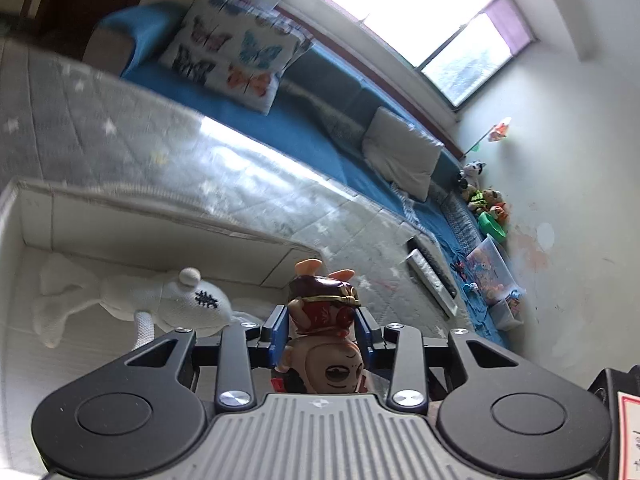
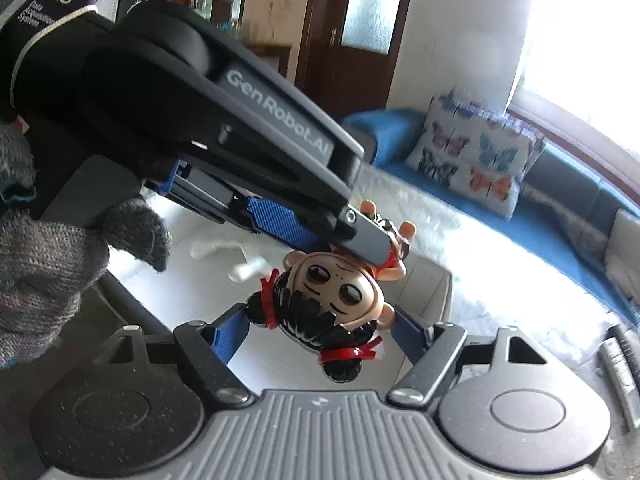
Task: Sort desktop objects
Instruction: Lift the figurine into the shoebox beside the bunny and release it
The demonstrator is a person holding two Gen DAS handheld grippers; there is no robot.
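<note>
Figurine [image 2: 340, 296] hangs upside down between two tools: the right hand-held gripper [image 2: 316, 336] has its blue pads closed on the black-haired head, while the left hand-held gripper [image 1: 322, 326] clamps the red-clothed body, feet pointing away. No earlier view shows how the left jaws came to this grip. A grey knitted glove [image 2: 48, 264] covers the hand that bears the left tool. Beneath the toy sits an open white box [image 1: 160, 216] holding a white knitted soft toy [image 1: 160, 300]. Beyond lies a shiny plastic-covered table [image 1: 260, 176], then a blue sofa [image 1: 312, 128] with a butterfly cushion [image 1: 236, 52] under a bright window [image 1: 404, 4].
</note>
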